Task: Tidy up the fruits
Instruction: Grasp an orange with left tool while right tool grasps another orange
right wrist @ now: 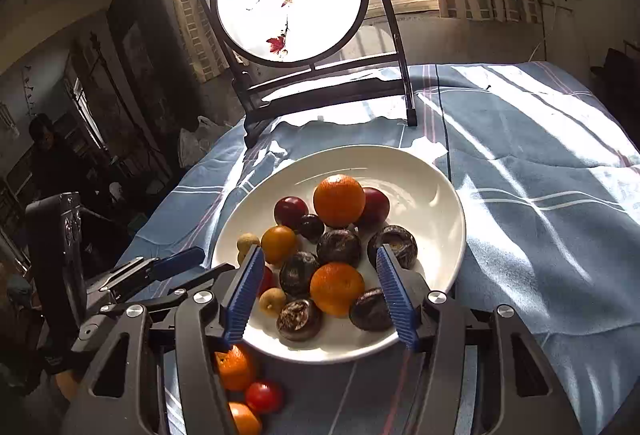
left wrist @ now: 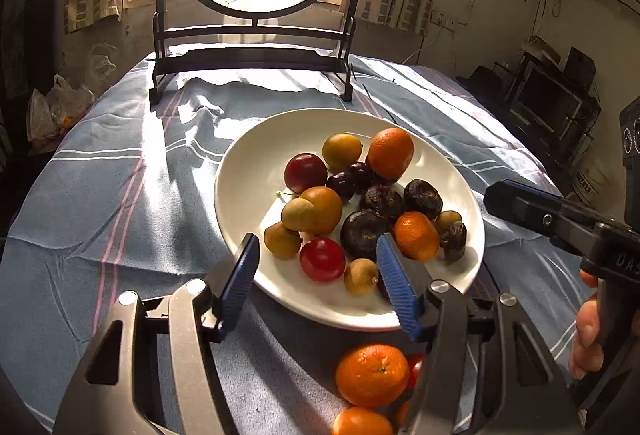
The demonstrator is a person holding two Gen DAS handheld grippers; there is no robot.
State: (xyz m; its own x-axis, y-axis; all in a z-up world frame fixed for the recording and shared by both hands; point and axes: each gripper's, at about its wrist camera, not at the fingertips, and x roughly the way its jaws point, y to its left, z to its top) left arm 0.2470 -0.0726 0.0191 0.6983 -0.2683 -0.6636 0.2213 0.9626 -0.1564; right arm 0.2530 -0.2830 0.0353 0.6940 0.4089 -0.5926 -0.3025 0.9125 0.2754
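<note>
A white plate point(left wrist: 244, 171) point(right wrist: 432, 195) on the blue cloth holds several fruits: oranges point(left wrist: 390, 153) point(right wrist: 339, 199), red plums point(left wrist: 322, 259), dark round fruits point(left wrist: 364, 233) point(right wrist: 339, 247) and small tan longans point(left wrist: 282, 239). My left gripper point(left wrist: 318, 271) is open and empty over the plate's near rim, its fingers either side of the red plum and a longan point(left wrist: 360, 276). My right gripper point(right wrist: 320, 285) is open and empty over the near rim, around an orange point(right wrist: 336, 287). The right gripper's tip point(left wrist: 500, 197) shows at the right edge of the plate.
Loose fruit lies on the cloth in front of the plate: oranges point(left wrist: 372, 375) point(right wrist: 236, 367) and a red plum point(right wrist: 264, 397). A round painted screen on a dark stand point(left wrist: 256, 63) point(right wrist: 320, 91) rises behind the plate. The table edge drops off left and right.
</note>
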